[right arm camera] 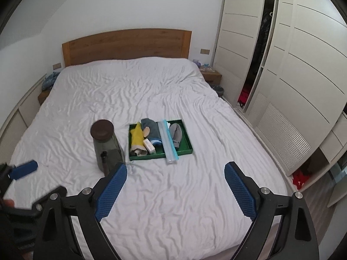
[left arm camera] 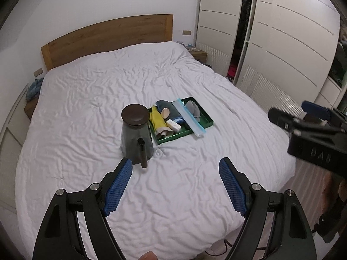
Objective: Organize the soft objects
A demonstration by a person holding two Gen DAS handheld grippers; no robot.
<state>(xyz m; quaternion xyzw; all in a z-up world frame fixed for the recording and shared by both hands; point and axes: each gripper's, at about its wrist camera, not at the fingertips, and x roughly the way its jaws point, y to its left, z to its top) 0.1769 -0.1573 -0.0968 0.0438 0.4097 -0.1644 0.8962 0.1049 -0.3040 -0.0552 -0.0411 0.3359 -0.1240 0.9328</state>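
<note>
A green tray (left arm camera: 208, 119) (right arm camera: 188, 146) lies on the white bed. It holds a yellow cloth (left arm camera: 157, 120) (right arm camera: 137, 137), a dark blue cloth (left arm camera: 168, 108) (right arm camera: 151, 127), a grey cloth (left arm camera: 194, 108) (right arm camera: 176, 134), a small white box (left arm camera: 173, 125) (right arm camera: 149, 146) and a clear zip bag (left arm camera: 189, 118) (right arm camera: 168, 143) that sticks out over the tray's near edge. My left gripper (left arm camera: 175, 166) is open and empty above the bed, short of the tray. My right gripper (right arm camera: 175, 172) is open and empty too.
A dark glass jar (left arm camera: 135, 134) (right arm camera: 106, 145) with a brown lid stands left of the tray. A wooden headboard (left arm camera: 108, 36) is at the far end. Wardrobe doors (right arm camera: 292, 75) line the right side. Nightstands (right arm camera: 211, 75) flank the bed.
</note>
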